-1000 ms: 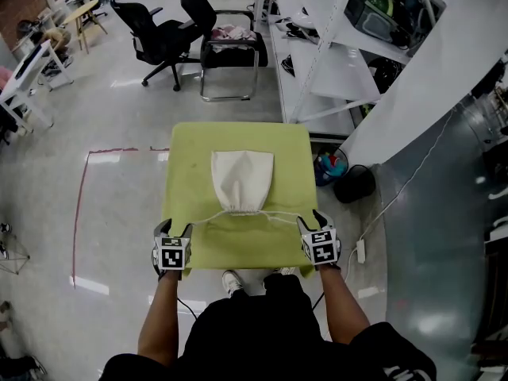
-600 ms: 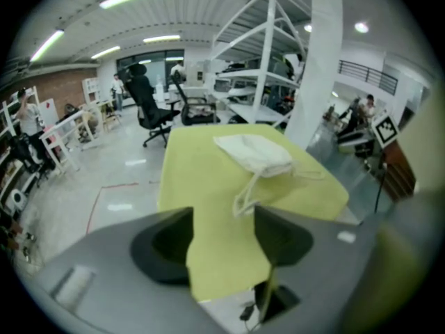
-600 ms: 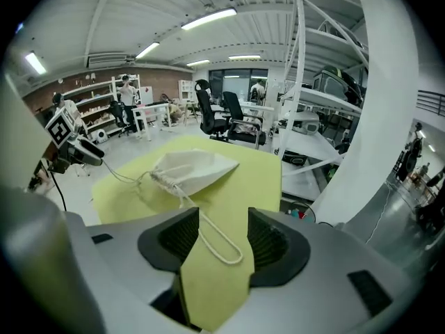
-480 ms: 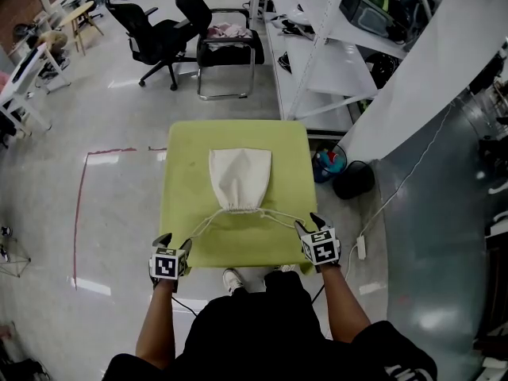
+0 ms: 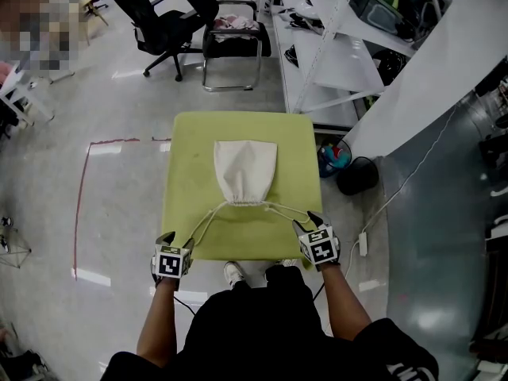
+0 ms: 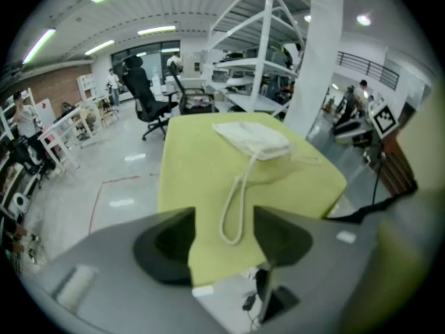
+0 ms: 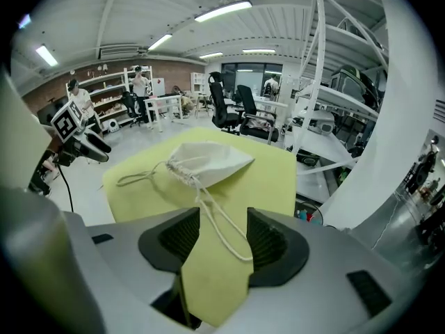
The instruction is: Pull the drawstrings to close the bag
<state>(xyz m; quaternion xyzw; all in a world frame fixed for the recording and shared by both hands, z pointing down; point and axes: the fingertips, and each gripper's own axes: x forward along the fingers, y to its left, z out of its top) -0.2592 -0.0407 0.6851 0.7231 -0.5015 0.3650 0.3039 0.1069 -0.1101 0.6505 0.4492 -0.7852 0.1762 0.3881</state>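
A cream cloth bag lies on the green table with its gathered mouth toward me. Its two drawstring loops trail slack to the table's near corners. My left gripper hangs just off the near left corner, jaws wide apart and empty. In the left gripper view the left loop lies on the table ahead of the left gripper, touching neither jaw. My right gripper is open at the near right corner. Seen from the right gripper, the right loop lies loose between its jaws.
Black office chairs and a metal-framed chair stand beyond the table. White shelving runs along the right, with a black bin by the table's right side. A red tape line marks the floor at left.
Both grippers have opened and let the drawstrings go; the strings were taut and now lie slack. The left gripper has drawn back off the table edge.
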